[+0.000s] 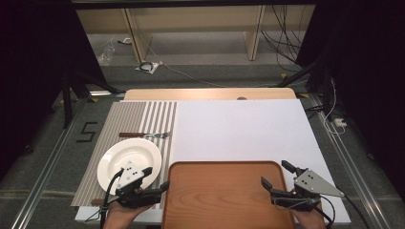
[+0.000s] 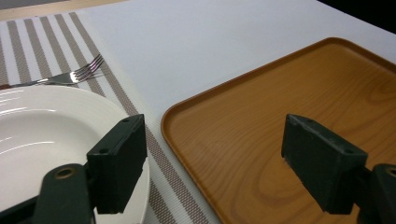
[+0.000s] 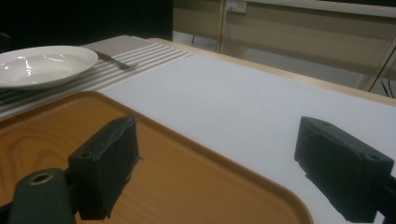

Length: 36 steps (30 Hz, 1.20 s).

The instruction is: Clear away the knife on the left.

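left gripper [image 1: 155, 179]: jaws apart and holding nothing, one over the near rim of the plate, the other over the tray's left edge.
right gripper [image 1: 276, 174]: jaws apart and holding nothing, straddling the tray's right rim.
tray [image 1: 224, 195]: wooden, bare, at the table's near edge between the two grippers.
plate [image 1: 131, 157]: white, on the striped mat [image 1: 138, 117], just left of the tray.
fork [image 1: 143, 135]: on the mat beyond the plate.

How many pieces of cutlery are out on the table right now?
1: a fork lies on the striped placemat, just beyond the white plate. The left gripper could hide more.
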Tool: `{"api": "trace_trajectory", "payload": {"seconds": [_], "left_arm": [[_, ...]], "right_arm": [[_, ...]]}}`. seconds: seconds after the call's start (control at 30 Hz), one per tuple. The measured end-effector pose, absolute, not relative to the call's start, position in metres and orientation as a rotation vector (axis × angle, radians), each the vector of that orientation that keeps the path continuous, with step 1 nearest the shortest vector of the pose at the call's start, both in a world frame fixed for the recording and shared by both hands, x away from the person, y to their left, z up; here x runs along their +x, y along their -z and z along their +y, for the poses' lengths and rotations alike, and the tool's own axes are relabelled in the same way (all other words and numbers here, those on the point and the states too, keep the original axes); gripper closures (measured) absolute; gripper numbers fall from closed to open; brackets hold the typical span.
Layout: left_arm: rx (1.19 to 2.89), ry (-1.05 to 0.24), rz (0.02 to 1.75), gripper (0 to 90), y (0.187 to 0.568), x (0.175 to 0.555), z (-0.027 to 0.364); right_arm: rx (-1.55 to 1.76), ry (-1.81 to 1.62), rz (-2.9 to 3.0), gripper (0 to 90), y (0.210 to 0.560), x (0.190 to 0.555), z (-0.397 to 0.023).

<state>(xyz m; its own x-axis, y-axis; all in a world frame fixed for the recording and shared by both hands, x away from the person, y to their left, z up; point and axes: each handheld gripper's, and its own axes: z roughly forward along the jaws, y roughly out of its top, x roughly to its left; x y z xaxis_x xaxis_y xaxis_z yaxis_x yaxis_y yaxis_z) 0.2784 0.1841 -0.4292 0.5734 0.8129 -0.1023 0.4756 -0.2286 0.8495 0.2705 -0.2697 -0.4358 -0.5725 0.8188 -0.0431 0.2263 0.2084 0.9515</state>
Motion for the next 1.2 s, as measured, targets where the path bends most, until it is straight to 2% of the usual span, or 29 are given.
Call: {"api": "trace_trajectory", "payload": {"seconds": [0.7, 1.2], "left_arm": [[2.041, -0.42, 1.083, 22.6, 0.426, 0.269, 0.219], [2.097, -0.448, 1.136, 22.9, 0.428, 0.259, 0.243]], "right_arm": [[0.967, -1.377, 1.938, 14.6, 0.437, 0.271, -0.268], [0.962, -1.382, 1.941, 14.7, 0.437, 0.272, -0.267]]}}
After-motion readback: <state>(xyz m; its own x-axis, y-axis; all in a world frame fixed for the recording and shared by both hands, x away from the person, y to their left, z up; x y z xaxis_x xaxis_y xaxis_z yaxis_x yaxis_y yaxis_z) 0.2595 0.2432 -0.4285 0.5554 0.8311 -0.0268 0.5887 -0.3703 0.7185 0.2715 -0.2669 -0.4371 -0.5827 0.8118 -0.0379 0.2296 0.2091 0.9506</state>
